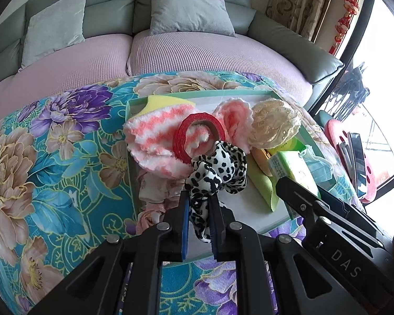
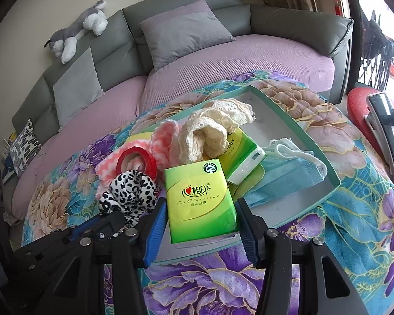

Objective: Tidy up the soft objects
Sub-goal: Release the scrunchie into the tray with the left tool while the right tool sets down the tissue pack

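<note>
Left hand-held gripper point(image 1: 200, 218) pinches leopard scrunchie point(image 1: 218, 169); right hand-held gripper point(image 2: 201, 223) clamps tissue pack point(image 2: 200, 199) beside masks point(image 2: 289, 173).

A shallow tray point(image 2: 312, 144) sits on the floral cloth point(image 2: 354, 223), with the sofa point(image 2: 223, 60) behind it. In the tray — a tape roll point(image 2: 136, 161) and fluffy socks point(image 1: 155, 136) toward the left edge, a lace bundle point(image 2: 210, 131) mid-back, a tissue pack point(image 2: 199, 199) at the near edge, face masks point(image 2: 291, 176) right. A plush toy point(image 2: 78, 30) lies on the sofa's backrest.
</note>
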The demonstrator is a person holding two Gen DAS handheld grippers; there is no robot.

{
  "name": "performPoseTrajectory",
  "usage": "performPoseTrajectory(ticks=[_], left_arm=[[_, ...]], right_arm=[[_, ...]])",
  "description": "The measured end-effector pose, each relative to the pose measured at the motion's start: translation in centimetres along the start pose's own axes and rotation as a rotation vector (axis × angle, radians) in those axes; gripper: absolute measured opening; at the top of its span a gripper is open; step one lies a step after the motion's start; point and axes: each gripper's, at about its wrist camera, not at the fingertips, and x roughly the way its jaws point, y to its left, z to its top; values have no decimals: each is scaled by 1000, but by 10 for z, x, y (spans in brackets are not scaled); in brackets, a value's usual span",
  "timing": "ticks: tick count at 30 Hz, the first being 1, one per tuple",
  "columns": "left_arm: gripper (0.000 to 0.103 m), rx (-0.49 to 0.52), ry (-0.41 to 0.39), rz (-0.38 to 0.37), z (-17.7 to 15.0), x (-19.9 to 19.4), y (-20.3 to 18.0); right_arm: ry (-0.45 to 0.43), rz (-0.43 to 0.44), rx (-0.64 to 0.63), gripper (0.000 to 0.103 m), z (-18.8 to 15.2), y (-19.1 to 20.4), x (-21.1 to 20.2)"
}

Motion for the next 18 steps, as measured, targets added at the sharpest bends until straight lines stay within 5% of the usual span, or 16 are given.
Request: performPoseTrajectory(ticks=[18], left_arm=[[16,10,67,19,-4,32,-3]], right_arm=[[56,15,51,54,-5,-13,28]])
